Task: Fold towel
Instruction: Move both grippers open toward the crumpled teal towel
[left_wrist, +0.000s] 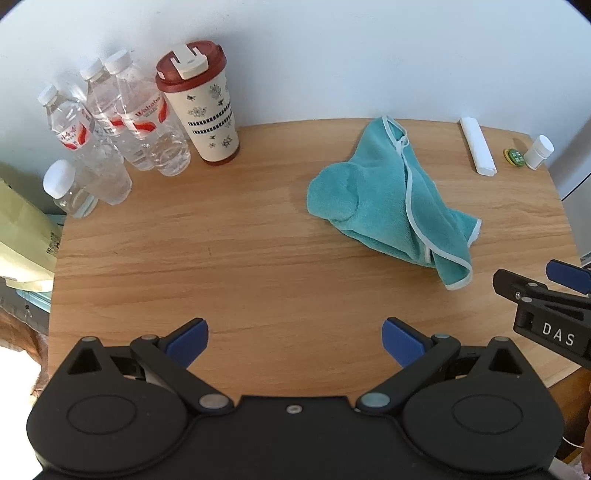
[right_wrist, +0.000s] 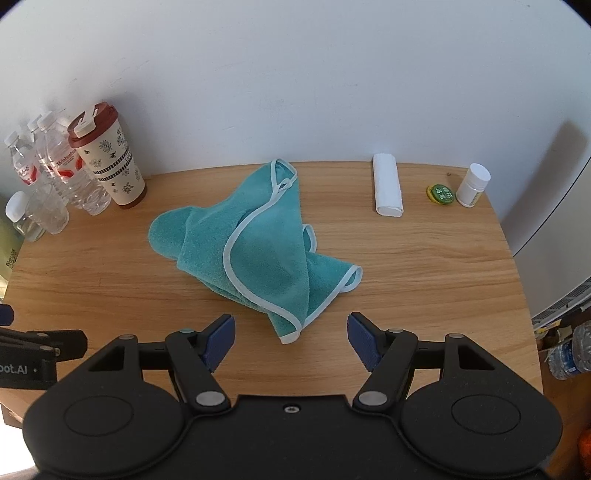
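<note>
Both grippers, left gripper (left_wrist: 295, 341) and right gripper (right_wrist: 291, 341), hung wide open and empty while the towel (right_wrist: 255, 243) lay crumpled mid-surface (right_wrist: 424, 266), so grabbing a bunched layer instead of a corner risked a lopsided fold.

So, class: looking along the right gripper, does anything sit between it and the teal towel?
Nothing visible does. Only bare wooden table lies between the open right gripper and the crumpled teal towel, whose nearest corner points at it. The cup, bottles and white roll stand off to the sides.
</note>
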